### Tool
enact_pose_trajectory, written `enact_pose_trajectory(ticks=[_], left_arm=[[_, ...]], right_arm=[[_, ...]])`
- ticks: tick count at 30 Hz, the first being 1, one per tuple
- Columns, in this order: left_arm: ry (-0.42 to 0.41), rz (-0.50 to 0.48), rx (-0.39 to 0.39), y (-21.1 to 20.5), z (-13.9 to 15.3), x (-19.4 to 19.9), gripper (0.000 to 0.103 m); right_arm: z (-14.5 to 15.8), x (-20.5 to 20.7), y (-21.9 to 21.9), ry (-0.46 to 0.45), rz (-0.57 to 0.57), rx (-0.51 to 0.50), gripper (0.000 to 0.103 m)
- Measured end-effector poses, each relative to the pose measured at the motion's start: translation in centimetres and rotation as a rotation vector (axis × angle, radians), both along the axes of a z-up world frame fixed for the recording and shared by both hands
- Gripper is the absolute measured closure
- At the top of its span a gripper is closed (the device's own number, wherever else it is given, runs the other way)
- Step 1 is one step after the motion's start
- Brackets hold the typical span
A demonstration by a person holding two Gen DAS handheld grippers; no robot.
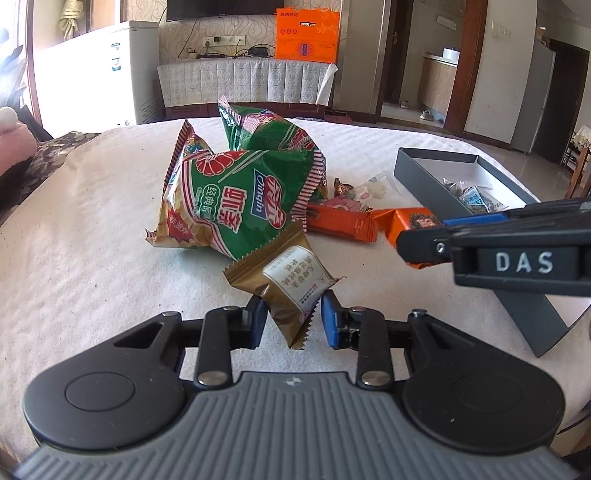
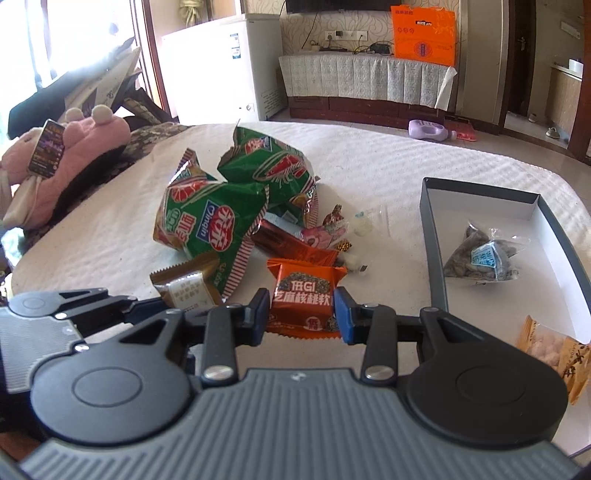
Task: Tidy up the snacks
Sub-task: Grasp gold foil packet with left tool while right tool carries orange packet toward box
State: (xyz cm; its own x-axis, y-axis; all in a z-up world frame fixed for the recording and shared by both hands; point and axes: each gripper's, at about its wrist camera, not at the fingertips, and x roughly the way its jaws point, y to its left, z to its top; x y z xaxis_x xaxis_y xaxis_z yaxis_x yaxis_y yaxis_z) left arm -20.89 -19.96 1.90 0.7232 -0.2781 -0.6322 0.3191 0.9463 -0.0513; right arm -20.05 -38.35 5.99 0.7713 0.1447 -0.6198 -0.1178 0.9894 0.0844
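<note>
a home living room: a tv (image 1: 218,9) on patterned wallpaper, a lace-draped cabinet (image 2: 365,79), a white freezer (image 2: 221,70), a doorway to a kitchen (image 1: 436,85), a plush toy (image 2: 74,147).

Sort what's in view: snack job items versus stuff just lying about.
Job: brown packet in left gripper; orange packet in right gripper; green shrimp-chip bags; grey box.
Lying about: pink plush; orange bag.
</note>
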Motion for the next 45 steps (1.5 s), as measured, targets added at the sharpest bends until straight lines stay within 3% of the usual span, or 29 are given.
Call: enact_pose_trajectory(ticks=[45], left_arm=[[-0.026,-0.107,0.007,-6.3,0.9,-1.2,0.067]], right_arm=[[2.7,-4.4,-4.8,-0.096,-0.062,0.036,0.062]])
